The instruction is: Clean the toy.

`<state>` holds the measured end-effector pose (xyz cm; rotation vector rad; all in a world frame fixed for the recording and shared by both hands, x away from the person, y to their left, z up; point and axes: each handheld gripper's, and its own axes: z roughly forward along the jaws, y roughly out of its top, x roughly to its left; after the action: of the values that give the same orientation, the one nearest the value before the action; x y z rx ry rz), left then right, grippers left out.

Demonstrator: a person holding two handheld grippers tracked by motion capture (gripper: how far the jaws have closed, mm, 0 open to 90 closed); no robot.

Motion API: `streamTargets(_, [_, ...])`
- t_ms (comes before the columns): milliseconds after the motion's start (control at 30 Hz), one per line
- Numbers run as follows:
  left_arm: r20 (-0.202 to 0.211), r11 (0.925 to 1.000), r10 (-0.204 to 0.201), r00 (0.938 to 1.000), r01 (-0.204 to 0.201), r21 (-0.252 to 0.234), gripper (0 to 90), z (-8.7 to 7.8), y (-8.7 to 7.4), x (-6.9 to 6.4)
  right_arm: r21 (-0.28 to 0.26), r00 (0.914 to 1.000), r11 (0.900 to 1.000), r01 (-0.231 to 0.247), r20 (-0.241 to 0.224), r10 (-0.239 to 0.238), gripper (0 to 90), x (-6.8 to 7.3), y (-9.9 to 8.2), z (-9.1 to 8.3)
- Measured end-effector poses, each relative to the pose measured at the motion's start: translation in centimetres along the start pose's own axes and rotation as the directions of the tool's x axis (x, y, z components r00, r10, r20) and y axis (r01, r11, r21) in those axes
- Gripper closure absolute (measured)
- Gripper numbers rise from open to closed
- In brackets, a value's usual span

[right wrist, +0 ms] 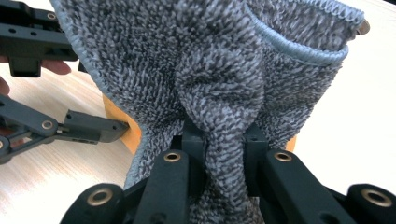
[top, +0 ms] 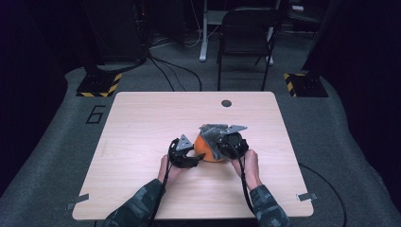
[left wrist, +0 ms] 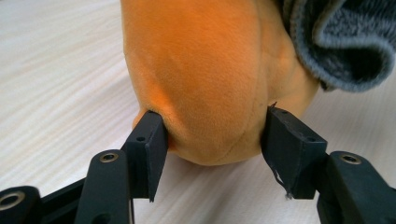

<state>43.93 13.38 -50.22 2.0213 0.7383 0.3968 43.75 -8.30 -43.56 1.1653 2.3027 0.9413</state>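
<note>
Where chair stands: wood table, dk rm.

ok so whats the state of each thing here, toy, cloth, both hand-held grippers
orange plush toy: resting on the table, between the left jaws
grey cloth: bunched, pinched and draped over the toy
left hand-held gripper: part open, pads at the toy's sides
right hand-held gripper: shut on the cloth
table: bare wood around the toy

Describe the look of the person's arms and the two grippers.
Both sleeves are a grey-green camouflage pattern. The left gripper and right gripper are black, each topped by a grey three-cornered plate, with a black cable trailing back along the forearm. Up close, the jaws are black angular blocks on linked arms with metal-ringed pivot holes.
</note>
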Motion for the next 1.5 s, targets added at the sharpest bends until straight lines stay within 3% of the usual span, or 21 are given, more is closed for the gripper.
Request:
streamTargets(100, [-0.001, 0.9998, 0.017, 0.9999, -0.017, -0.006, 58.1, 0.0, -0.1, -0.1, -0.005, 0.9998, 0.9998, -0.017, -0.010, 0.017, 76.9, -0.1, 0.0, 0.0])
streamTargets(200, [0.003, 0.9998, -0.009, 1.0000, 0.009, -0.015, 65.1, -0.1, 0.0, 0.0, -0.048, 0.9993, 0.9984, -0.031, -0.024, 0.029, 76.6, 0.2, 0.2, -0.8])
streamTargets(300, [0.030, 0.9993, -0.027, 0.9992, 0.028, -0.024, 67.9, -0.3, 0.0, 0.1, -0.098, 0.9984, 0.9951, -0.005, -0.057, -0.001, 76.6, 1.2, 0.7, -2.0])
streamTargets(333, [0.029, 0.9992, -0.024, 0.9993, 0.024, -0.031, 68.1, -0.3, 0.1, -0.1, -0.100, 0.9985, 0.9950, -0.003, -0.055, -0.003, 76.6, 1.6, 0.8, -2.1])
streamTargets(367, [0.038, 0.9990, -0.028, 0.9989, 0.029, -0.034, 68.7, -0.4, 0.1, -0.2, -0.089, 0.9988, 0.9955, 0.031, -0.035, -0.034, 76.6, 2.1, 1.0, -1.9])
streamTargets(400, [0.025, 0.9993, -0.022, 0.9994, 0.023, -0.029, 69.3, -0.2, 0.1, -0.3, -0.072, 0.9991, 0.9971, 0.026, -0.032, -0.028, 76.6, 2.3, 0.9, -1.5])
streamTargets(500, [0.038, 0.9990, -0.039, 0.9985, 0.040, -0.018, 71.0, -0.2, -0.2, -0.1, -0.065, 0.9996, 0.9979, -0.005, -0.029, 0.003, 76.8, 1.9, 0.2, -0.3])
streamTargets(667, [0.034, 0.9983, -0.049, 0.9982, 0.050, -0.031, 72.0, -0.1, -0.1, -0.4, -0.060, 1.0000, 0.9982, -0.001, -0.003, 0.001, 76.7, 1.4, -0.2, -0.6])
streamTargets(700, [0.032, 0.9990, -0.036, 0.9988, 0.036, -0.026, 72.0, -0.1, -0.1, -0.3, -0.058, 1.0000, 0.9983, 0.000, -0.001, 0.000, 76.6, 1.1, -0.5, -0.6])
streamTargets(867, [0.043, 0.9989, -0.040, 0.9983, 0.041, -0.023, 71.9, -0.1, 0.0, -0.2, -0.025, 0.9996, 0.9996, -0.011, 0.024, 0.011, 76.1, -0.5, -2.1, -0.9])
streamTargets(967, [0.044, 0.9984, -0.050, 0.9978, 0.051, -0.023, 71.8, -0.1, -0.1, -0.2, 0.005, 0.9975, 0.9982, -0.060, 0.039, 0.060, 75.7, -2.4, -3.6, -0.8])
streamTargets(1067, [0.051, 0.9978, -0.059, 0.9970, 0.061, -0.025, 71.4, -0.2, -0.1, 0.0, 0.068, 0.9901, 0.9899, -0.125, 0.074, 0.120, 75.4, -4.4, -5.2, 0.3])
streamTargets(1133, [0.055, 0.9976, -0.060, 0.9967, 0.061, -0.031, 71.1, -0.2, -0.2, 0.2, 0.082, 0.9883, 0.9869, -0.139, 0.075, 0.133, 75.1, -4.9, -5.6, 0.7])
streamTargets(1167, [0.055, 0.9975, -0.058, 0.9968, 0.060, -0.037, 71.0, -0.2, -0.3, 0.3, 0.104, 0.9809, 0.9761, -0.191, 0.057, 0.186, 74.8, -6.1, -6.5, 1.4])
streamTargets(1300, [0.055, 0.9979, -0.049, 0.9973, 0.051, -0.039, 70.9, -0.3, -0.1, 0.2, 0.058, 0.9848, 0.9847, -0.165, 0.066, 0.161, 75.2, -6.4, -5.6, 0.1])
streamTargets(1400, [0.056, 0.9979, -0.053, 0.9970, 0.055, -0.035, 70.6, -0.3, -0.1, 0.1, 0.020, 0.9834, 0.9844, -0.175, 0.054, 0.173, 75.5, -6.3, -4.9, -1.0])
streamTargets(1433, [0.055, 0.9976, -0.057, 0.9969, 0.059, -0.036, 70.5, -0.3, -0.1, 0.2, -0.020, 0.9857, 0.9857, -0.167, 0.019, 0.167, 75.6, -5.8, -4.0, -2.2])
streamTargets(1500, [0.049, 0.9969, -0.066, 0.9966, 0.068, -0.039, 70.4, -0.2, -0.1, 0.1, -0.053, 0.9891, 0.9877, -0.147, -0.007, 0.147, 75.8, -4.9, -3.2, -3.0])
